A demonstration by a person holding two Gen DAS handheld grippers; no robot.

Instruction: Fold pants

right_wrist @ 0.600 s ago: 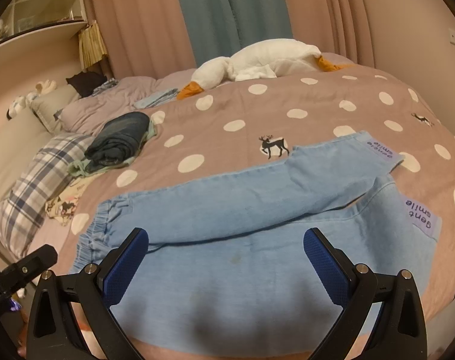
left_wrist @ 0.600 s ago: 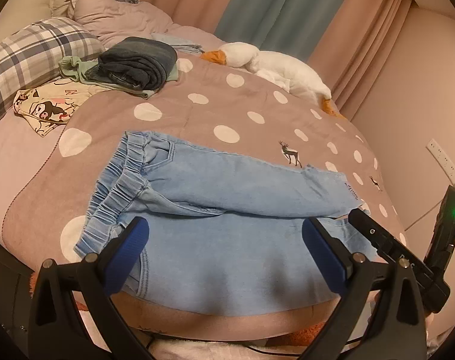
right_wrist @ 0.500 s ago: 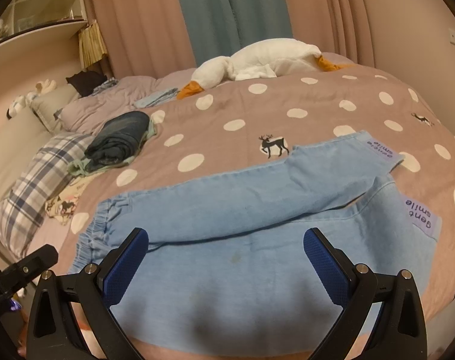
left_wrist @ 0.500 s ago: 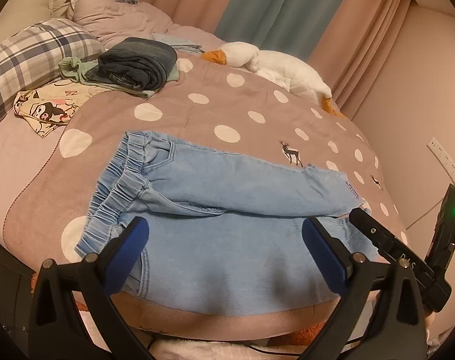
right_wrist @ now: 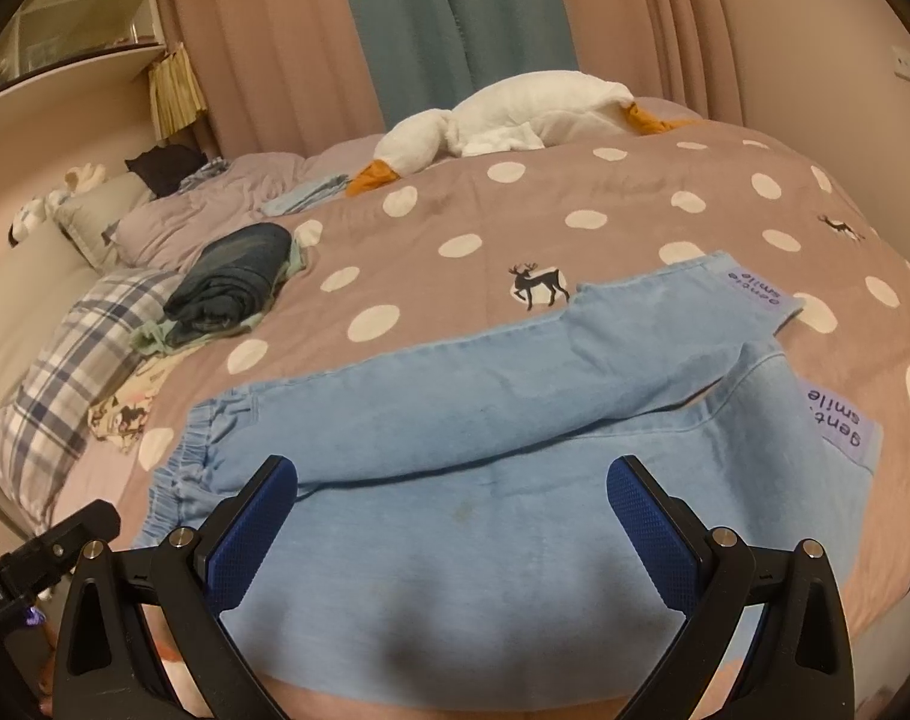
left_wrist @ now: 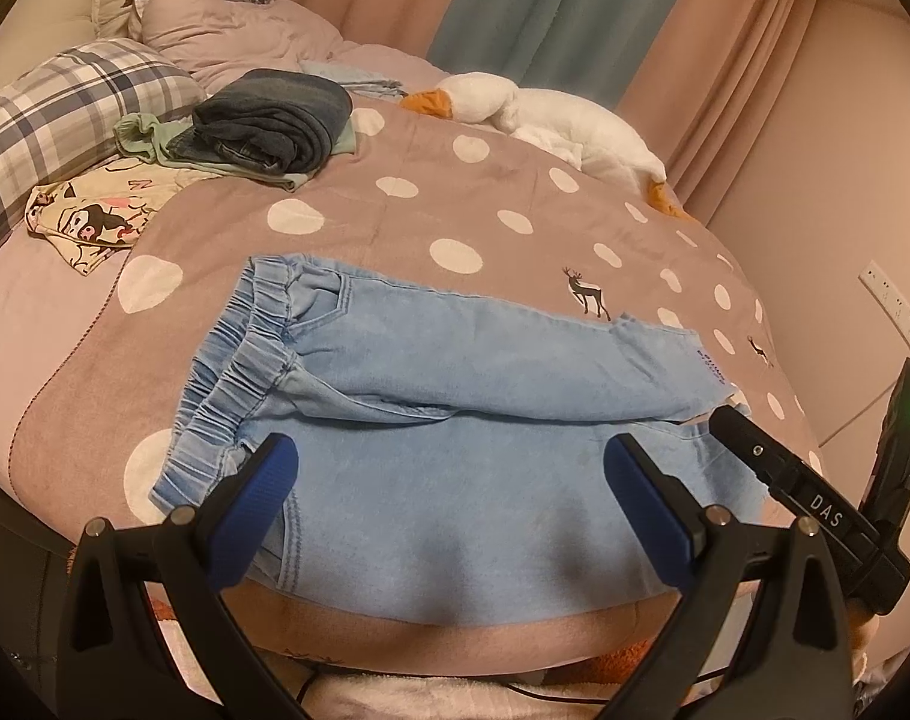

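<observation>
Denim pants (left_wrist: 455, 420) beneath both down-tilted, wide-jawed grippers

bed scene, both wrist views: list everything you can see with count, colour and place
light blue pants: 1, light blue denim, spread flat on the near bed edge, waistband left
blanket: 1, mauve with white dots and deer, covers the bed
dark jeans: 1, dark blue, folded, far left
green garment: 1, pale green, under the dark jeans
cartoon cloth: 1, cream, left
plaid pillow: 1, blue and white, far left
goose plush: 1, white, orange beak, far side
curtains: pink and teal, behind the bed
left gripper: 1, black, blue pads, jaws open over the pants
right gripper: 1, same colours, jaws open over the pants
</observation>
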